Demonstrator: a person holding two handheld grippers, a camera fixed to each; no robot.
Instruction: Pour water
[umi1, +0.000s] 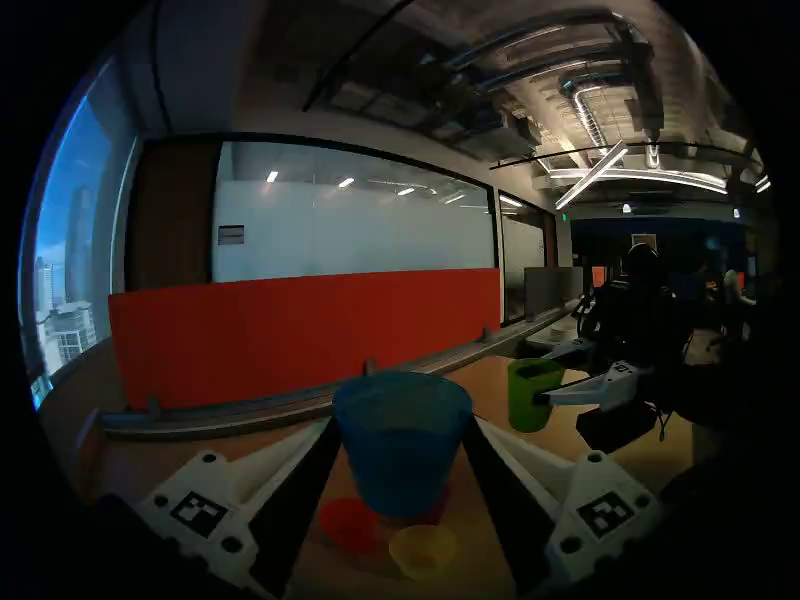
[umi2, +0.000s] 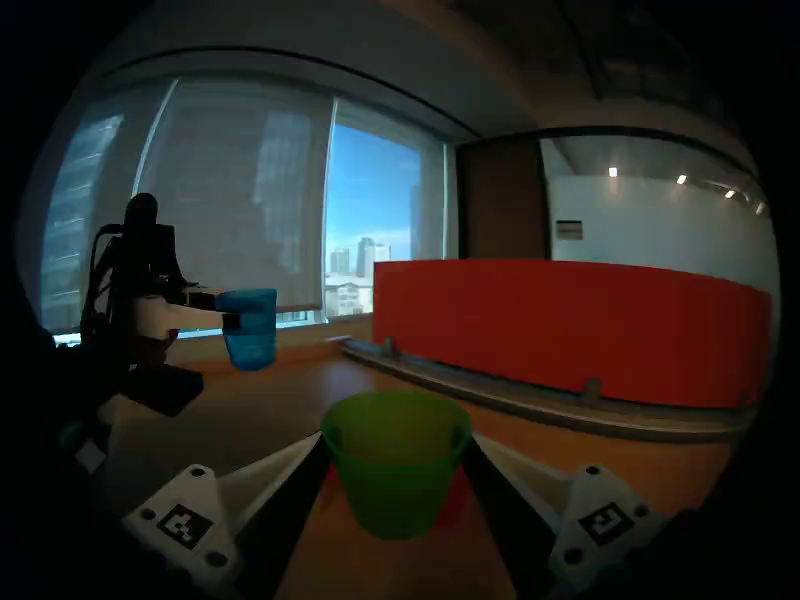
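In the left gripper view, a translucent blue cup (umi1: 402, 440) with water in it is held upright between the fingers of my left gripper (umi1: 402, 455), above the wooden table (umi1: 500, 380). Farther right, a green cup (umi1: 532, 393) hangs in the other gripper (umi1: 560, 395). In the right gripper view, my right gripper (umi2: 397, 470) is shut on the green cup (umi2: 397, 460), also upright and lifted. The blue cup (umi2: 248, 327) shows at the left there, held by the left gripper (umi2: 235, 322).
A red cup (umi1: 349, 522) and a yellow cup (umi1: 423, 549) stand on the table below the blue cup. A red divider panel (umi1: 300, 330) (umi2: 570, 325) runs along the table's far edge. Windows (umi2: 370, 235) lie behind. A dark figure (umi1: 645, 310) sits at the right.
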